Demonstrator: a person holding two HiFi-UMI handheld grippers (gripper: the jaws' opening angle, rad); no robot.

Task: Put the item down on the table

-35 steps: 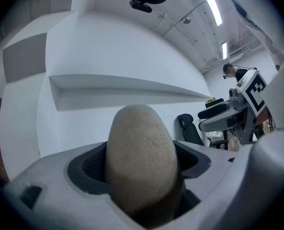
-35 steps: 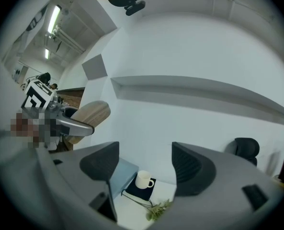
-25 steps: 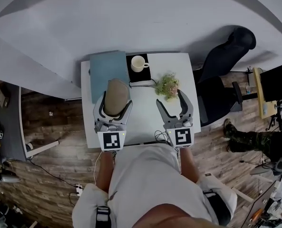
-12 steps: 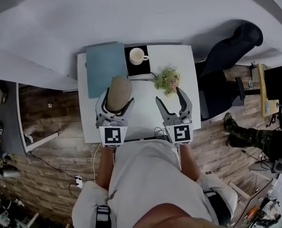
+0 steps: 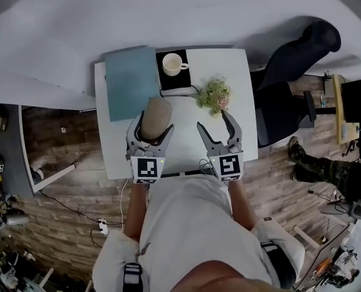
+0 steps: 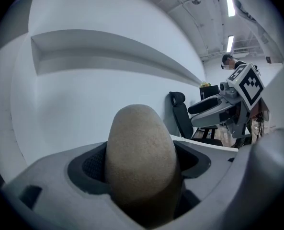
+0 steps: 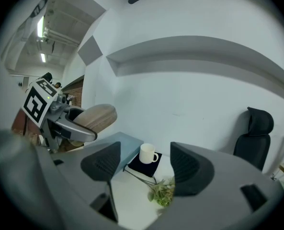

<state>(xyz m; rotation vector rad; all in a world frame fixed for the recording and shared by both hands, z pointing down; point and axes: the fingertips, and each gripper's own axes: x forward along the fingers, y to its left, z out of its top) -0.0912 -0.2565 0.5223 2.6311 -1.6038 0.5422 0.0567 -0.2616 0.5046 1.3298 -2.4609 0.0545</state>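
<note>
White table (image 5: 181, 140) seen from above, with both grippers over it. My left gripper (image 5: 151, 126) is clamped on the tan oval item (image 5: 155, 114), over the table's left half, near the blue folder (image 5: 130, 81). My right gripper (image 5: 213, 121) gapes empty, just near the plant (image 5: 213, 95).

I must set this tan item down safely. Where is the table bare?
Bare: the near table strip between the left gripper, shut on the tan item, and the open right gripper; the far right corner beside the mug. Crowded: far left and middle, with blue board, black pad, plant.
</note>
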